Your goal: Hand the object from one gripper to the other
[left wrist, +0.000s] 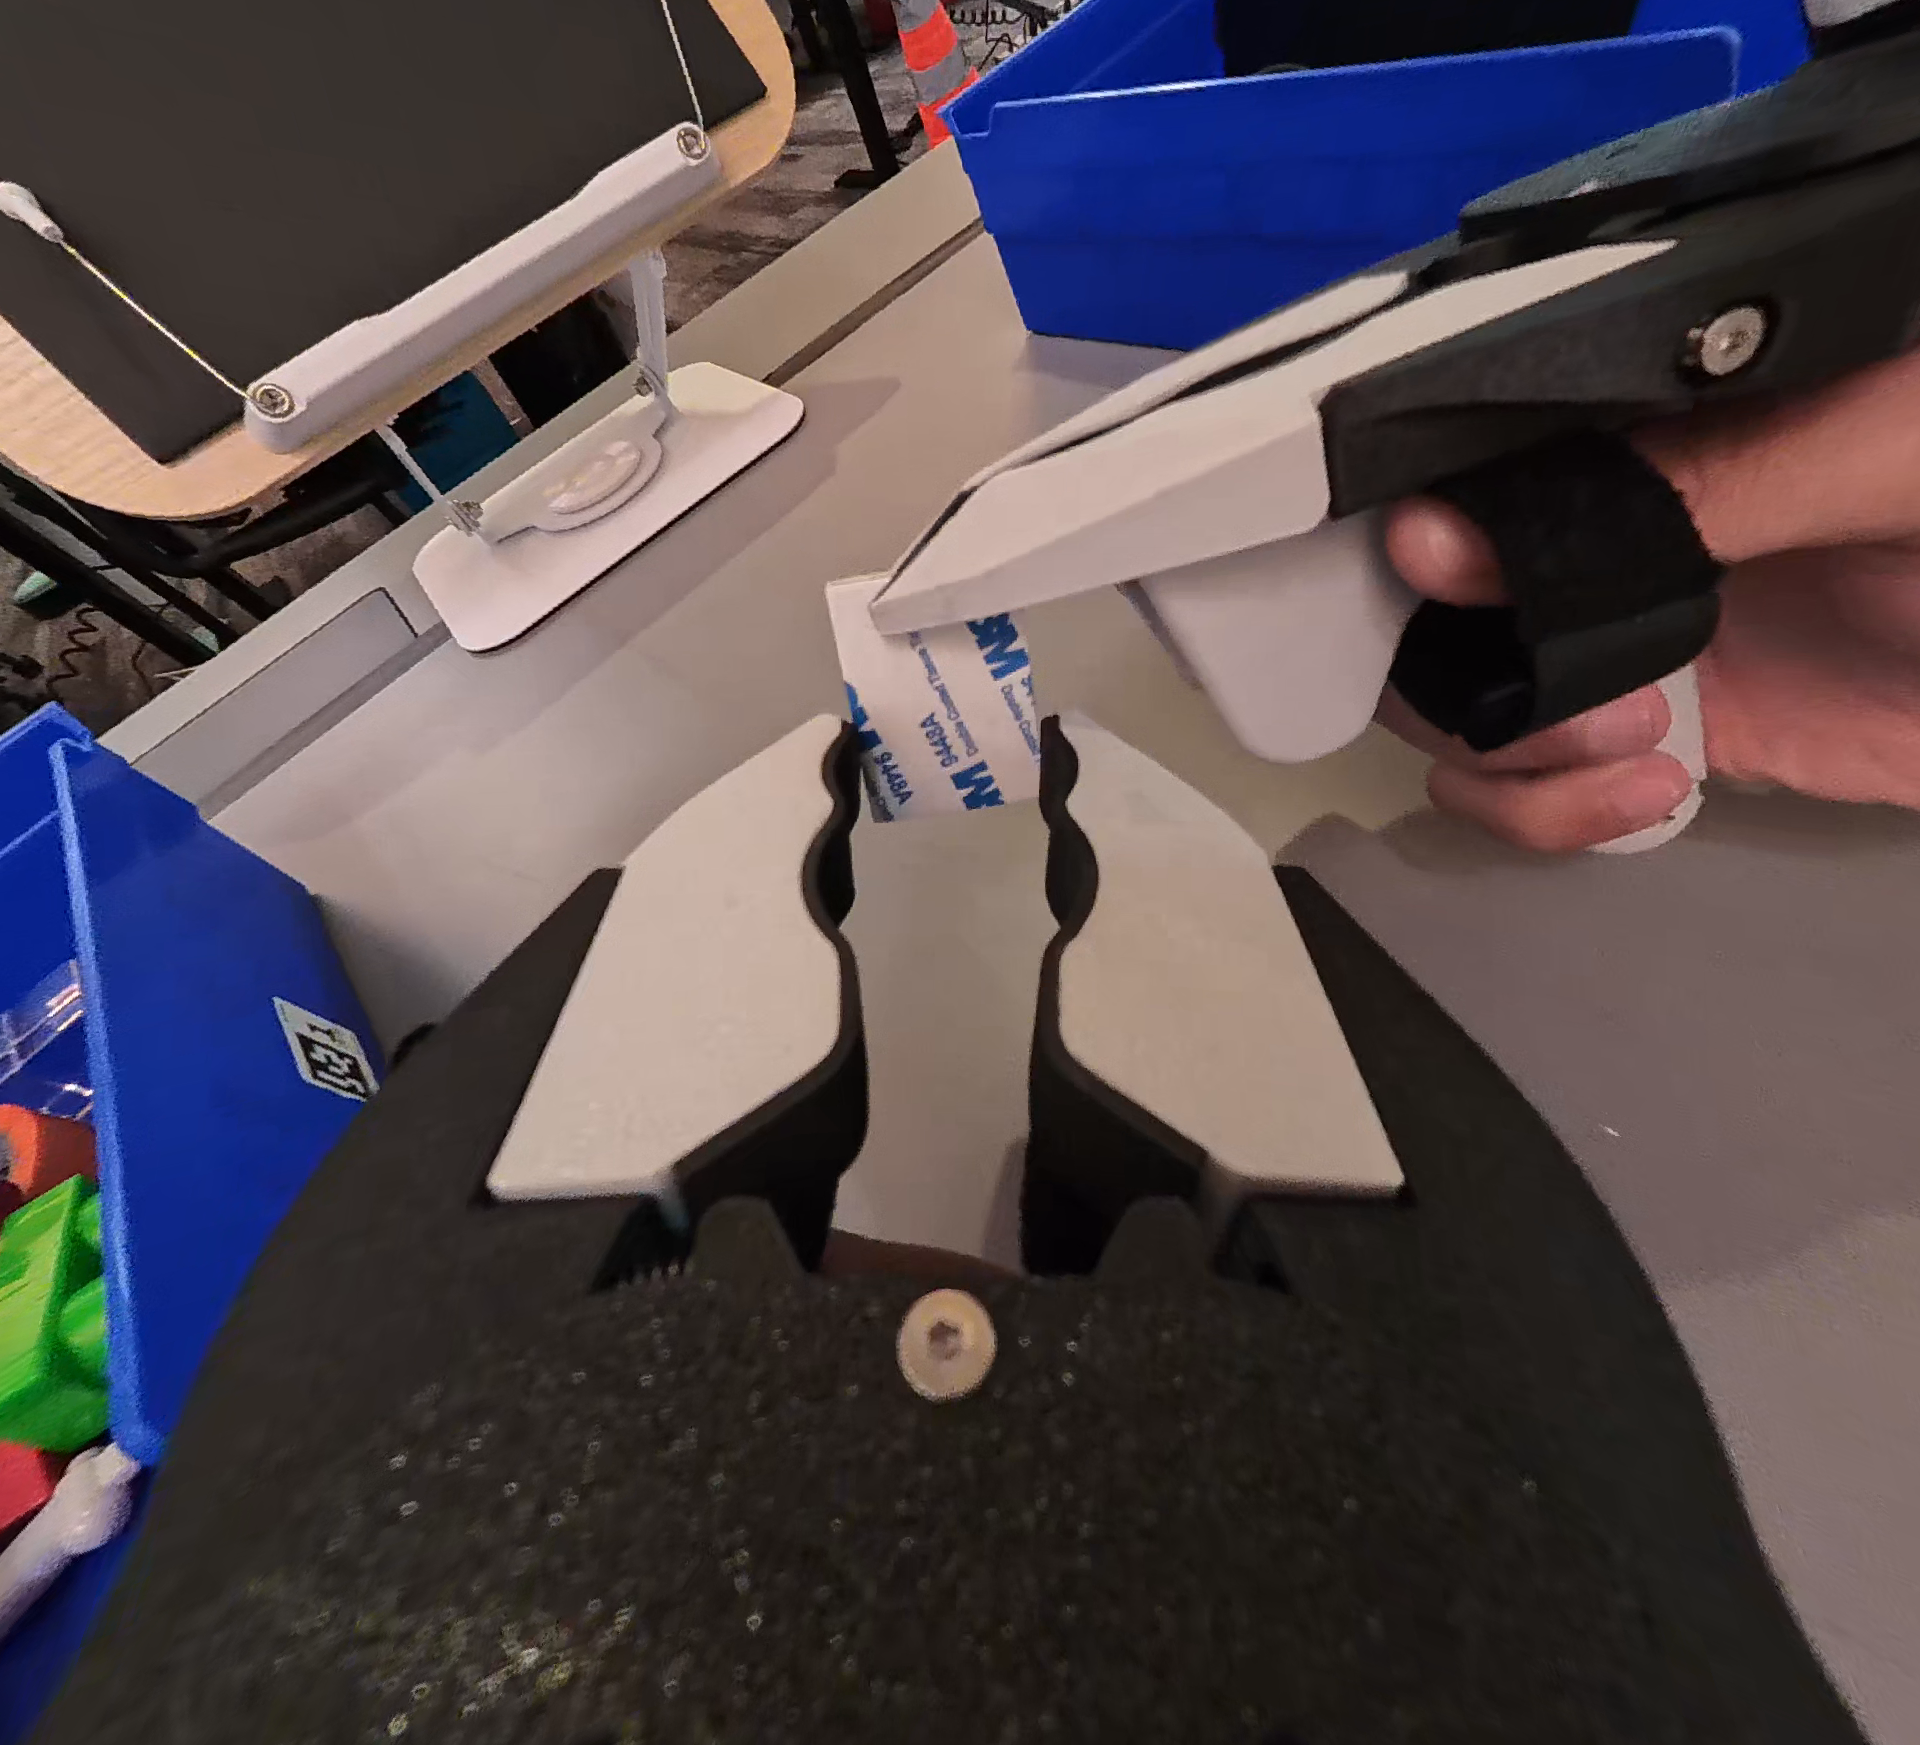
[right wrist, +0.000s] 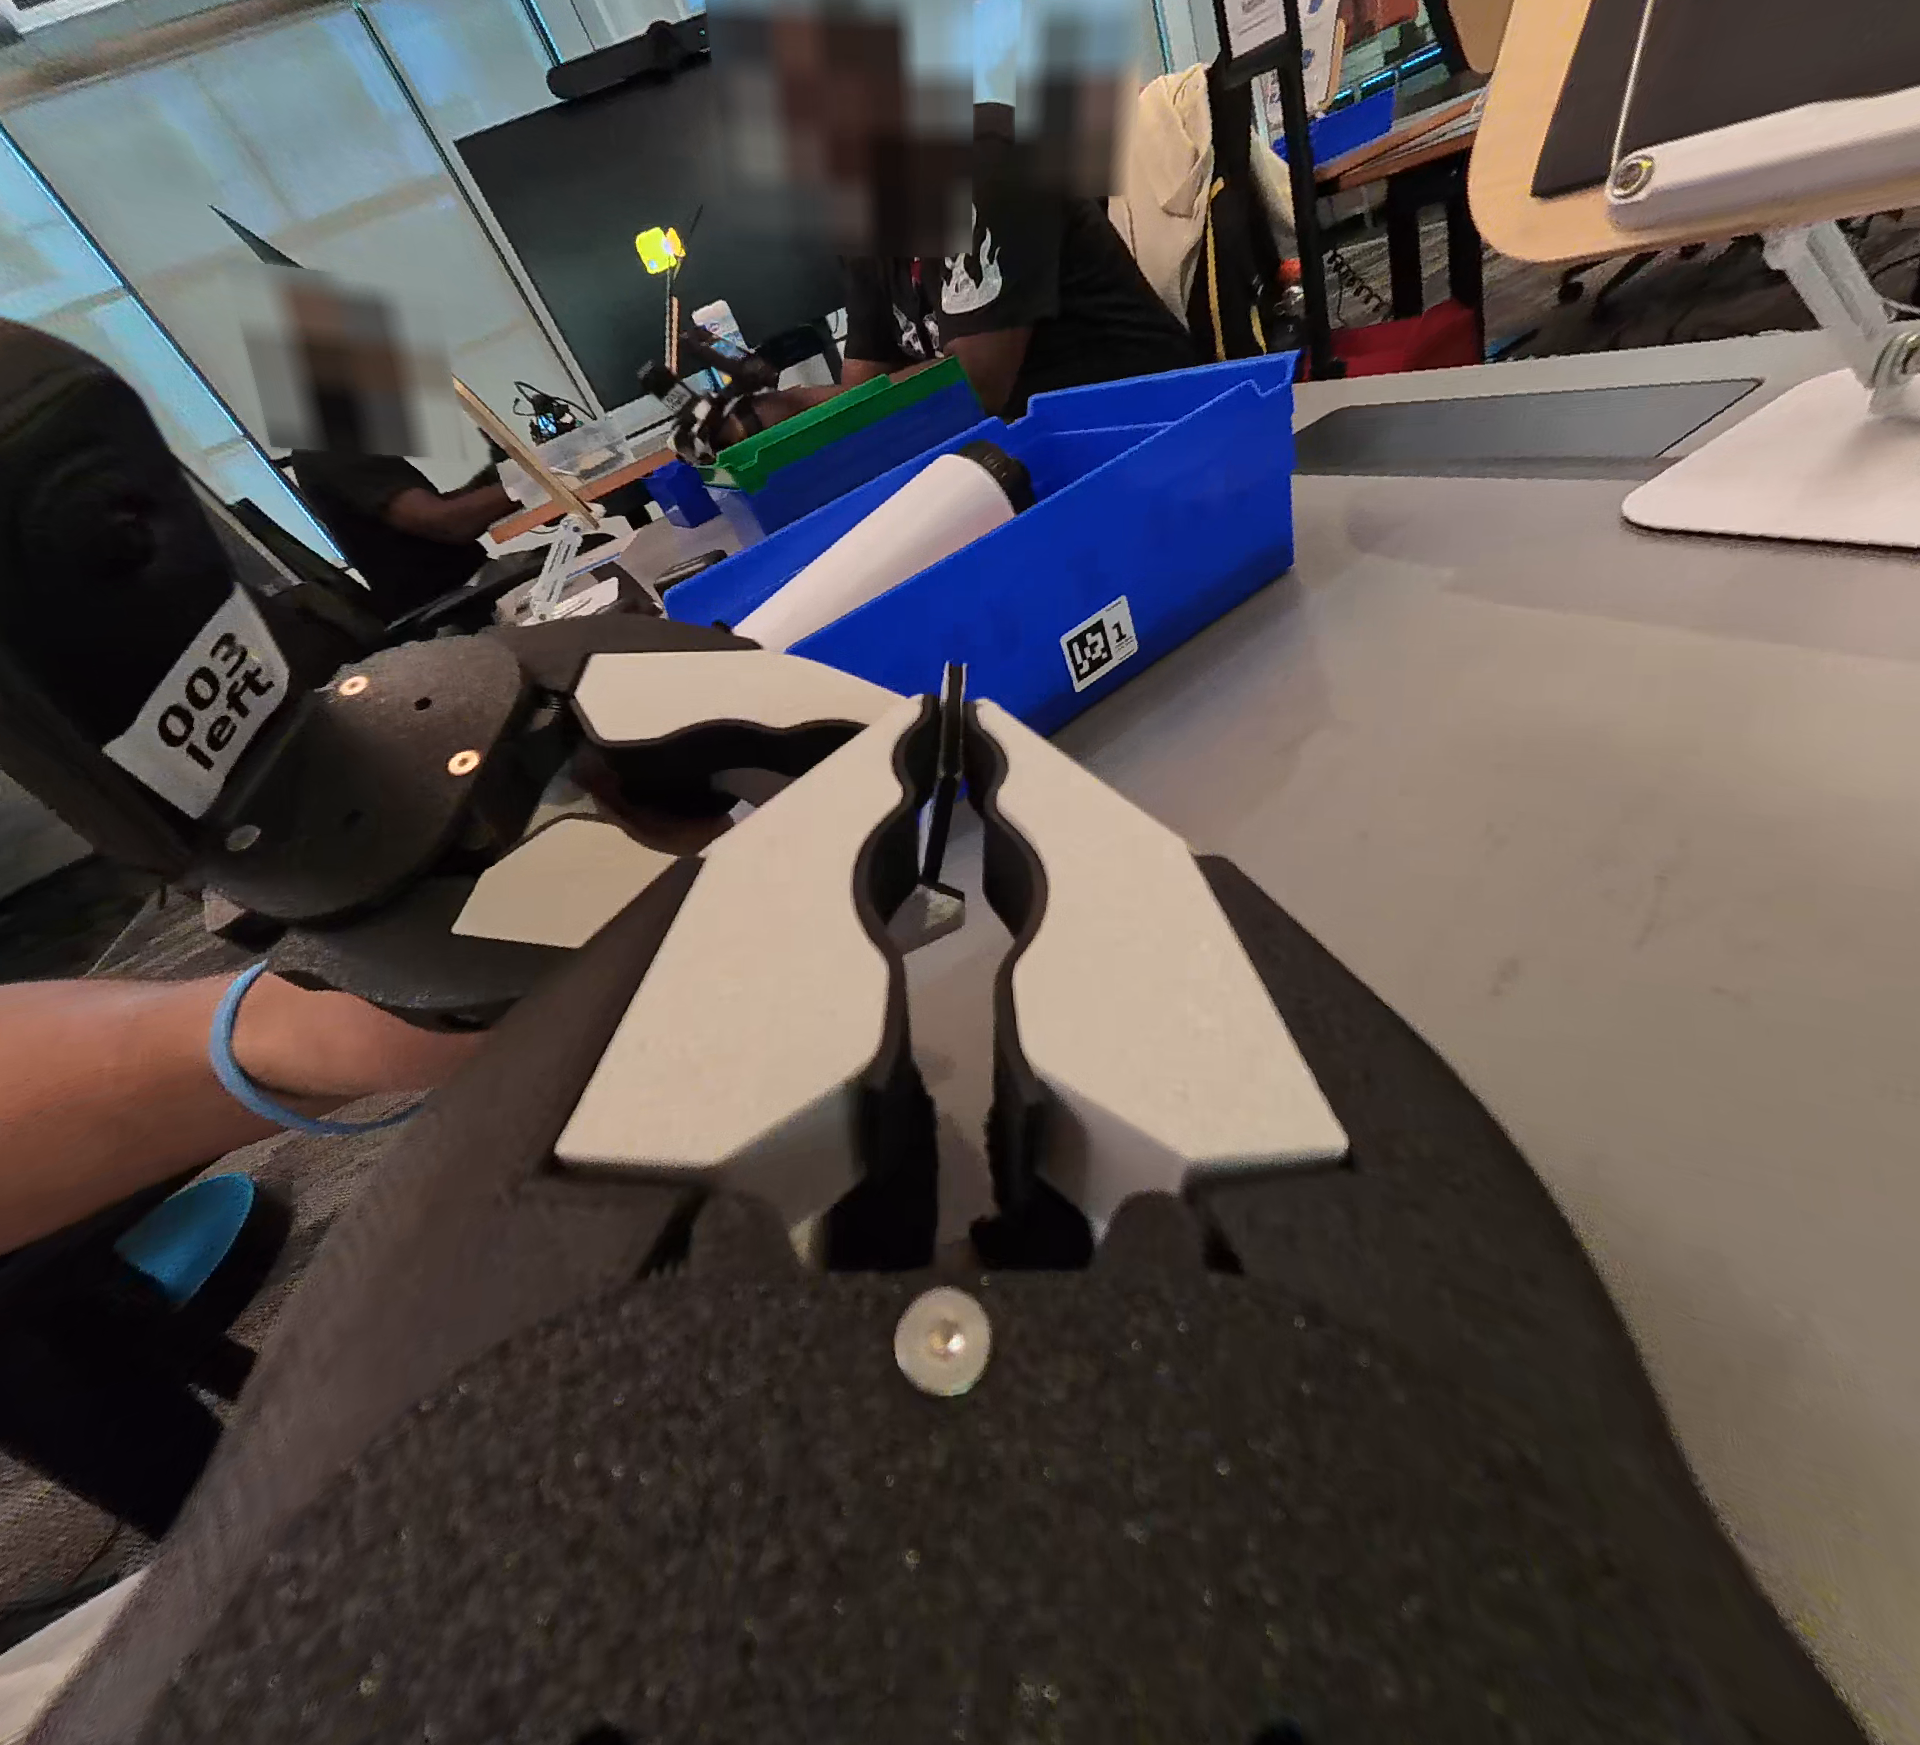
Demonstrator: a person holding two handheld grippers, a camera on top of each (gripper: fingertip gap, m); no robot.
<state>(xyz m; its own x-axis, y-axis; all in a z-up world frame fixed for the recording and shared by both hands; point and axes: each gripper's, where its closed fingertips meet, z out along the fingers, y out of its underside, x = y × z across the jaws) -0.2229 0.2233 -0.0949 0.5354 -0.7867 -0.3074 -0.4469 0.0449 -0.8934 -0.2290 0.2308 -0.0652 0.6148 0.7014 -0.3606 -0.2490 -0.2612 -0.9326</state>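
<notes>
Each wrist camera looks closely along its own tongs, facing the other across the shared grey table (left wrist: 1558, 1020).

Even indoor light, fairly bright, no harsh glare. Soft shadows on the tabletop (left wrist: 1558, 1020) under the right tool (left wrist: 883, 599) & the stand (left wrist: 613, 490). Strong fisheye: edges bend, bins (left wrist: 1299, 168) bow. Near foam of the left tool (left wrist: 951, 745) is sharp; far room is soft. In right wrist view daylight comes thru windows (right wrist: 260, 137) behind; left edge smeared w/ motion blur.
</notes>
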